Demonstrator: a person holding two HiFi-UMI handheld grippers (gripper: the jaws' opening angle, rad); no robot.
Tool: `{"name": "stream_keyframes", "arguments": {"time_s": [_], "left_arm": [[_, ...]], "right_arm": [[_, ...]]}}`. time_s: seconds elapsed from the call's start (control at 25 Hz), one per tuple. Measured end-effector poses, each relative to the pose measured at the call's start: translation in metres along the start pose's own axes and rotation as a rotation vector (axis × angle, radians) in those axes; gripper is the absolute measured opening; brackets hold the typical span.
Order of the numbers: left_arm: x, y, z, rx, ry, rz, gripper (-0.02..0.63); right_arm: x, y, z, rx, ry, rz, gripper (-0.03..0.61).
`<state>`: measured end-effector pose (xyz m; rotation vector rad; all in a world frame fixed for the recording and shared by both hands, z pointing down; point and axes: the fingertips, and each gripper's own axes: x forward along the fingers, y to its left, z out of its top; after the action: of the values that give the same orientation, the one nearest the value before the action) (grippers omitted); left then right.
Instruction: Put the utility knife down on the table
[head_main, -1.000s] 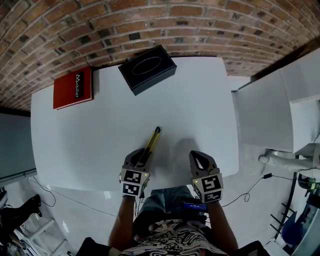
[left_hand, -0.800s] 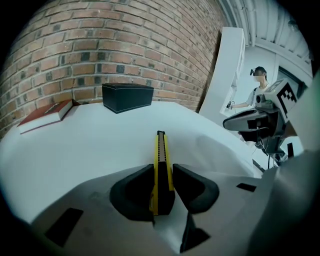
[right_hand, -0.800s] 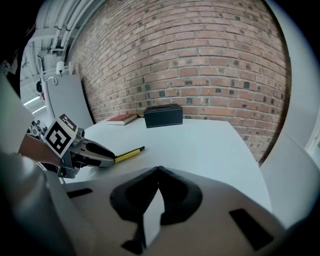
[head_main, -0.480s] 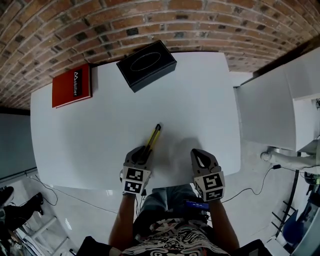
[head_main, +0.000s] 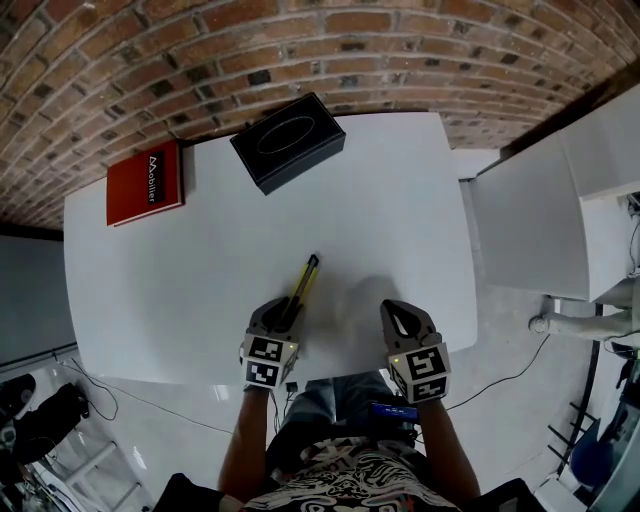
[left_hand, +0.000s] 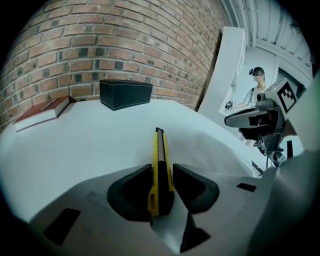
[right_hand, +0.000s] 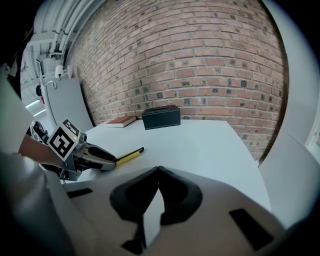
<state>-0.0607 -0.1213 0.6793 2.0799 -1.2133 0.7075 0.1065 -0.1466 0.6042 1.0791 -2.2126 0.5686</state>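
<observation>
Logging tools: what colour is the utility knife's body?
The utility knife is yellow and black; left gripper view shows it best.

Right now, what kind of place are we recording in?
Likely an indoor office or lab corner: a white table set against a brick wall, with a red book and a black box on it.

Grey left tongs (head_main: 289, 308), checkered marker cube (head_main: 265, 362), patterned shirt (head_main: 340, 478)

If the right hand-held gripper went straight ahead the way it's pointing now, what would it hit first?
Likely the black box, sitting almost dead ahead; only bare table lies between. Depth is unclear.
</observation>
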Motion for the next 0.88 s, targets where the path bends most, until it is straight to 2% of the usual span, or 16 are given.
{"name": "stream_keyframes", "arguments": {"time_s": [0.36, 0.64, 0.88], "left_arm": [[-0.006, -0.007, 0.006, -0.040, -0.033, -0.020, 0.143], [-0.020, 0.000, 0.020, -0.058, -0.087, 0.002, 0.143], [-0.039, -0.002, 0.039, 0.005, -0.146, 0.027, 0.140]], "right_arm": [[-0.012, 0.006, 0.012, -0.007, -0.040, -0.016, 0.000], [-0.023, 0.013, 0.023, -0.008, -0.081, -0.034, 0.000], [-0.033, 0.024, 0.034, -0.014, -0.118, -0.029, 0.000]]}}
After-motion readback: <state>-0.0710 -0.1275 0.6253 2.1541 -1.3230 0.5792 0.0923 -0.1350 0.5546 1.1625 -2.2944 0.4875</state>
